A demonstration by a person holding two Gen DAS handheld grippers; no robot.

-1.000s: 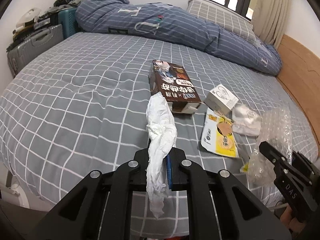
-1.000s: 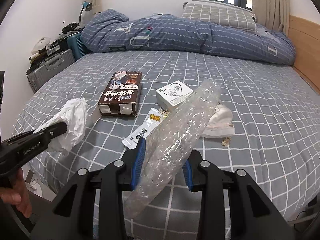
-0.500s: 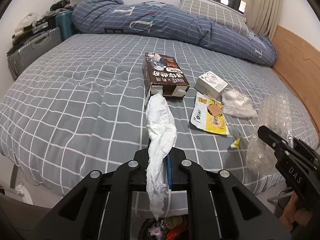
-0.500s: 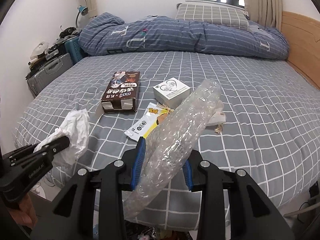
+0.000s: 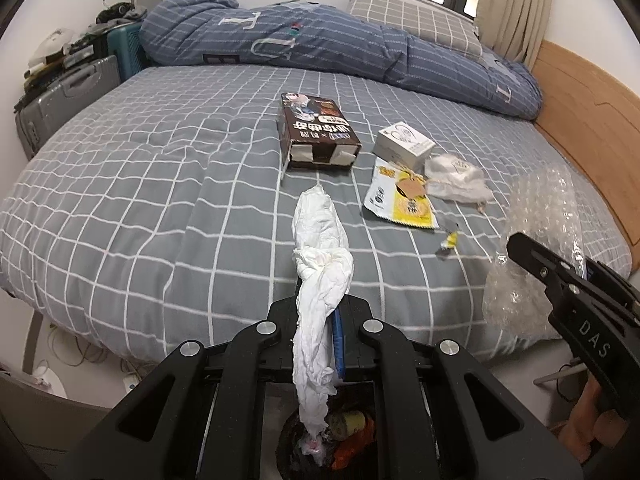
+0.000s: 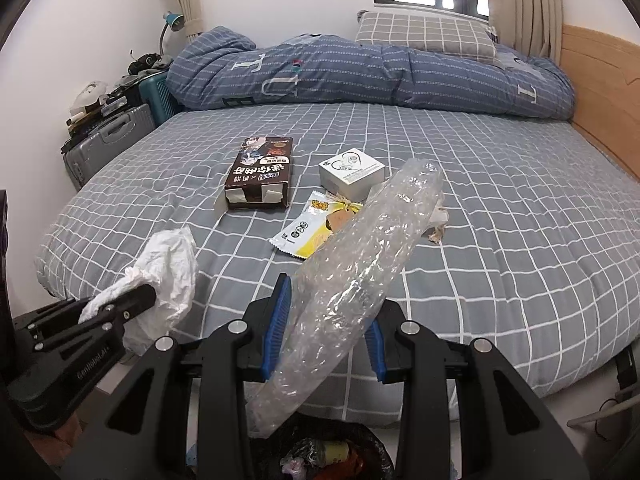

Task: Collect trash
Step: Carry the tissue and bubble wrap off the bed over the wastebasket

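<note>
left gripper pinches white tissue; right gripper clamps bubble wrap.

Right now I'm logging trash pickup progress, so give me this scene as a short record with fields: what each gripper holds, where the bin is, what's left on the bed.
left gripper: shut on white tissue
right gripper: shut on bubble wrap
trash bin: on the floor below both grippers, already holding waste
tissue's lower end: hanging over the bin
left on bed: brown box, white box, yellow snack wrapper, white pouch
small scrap: near the wrapper, too small to identify
</note>
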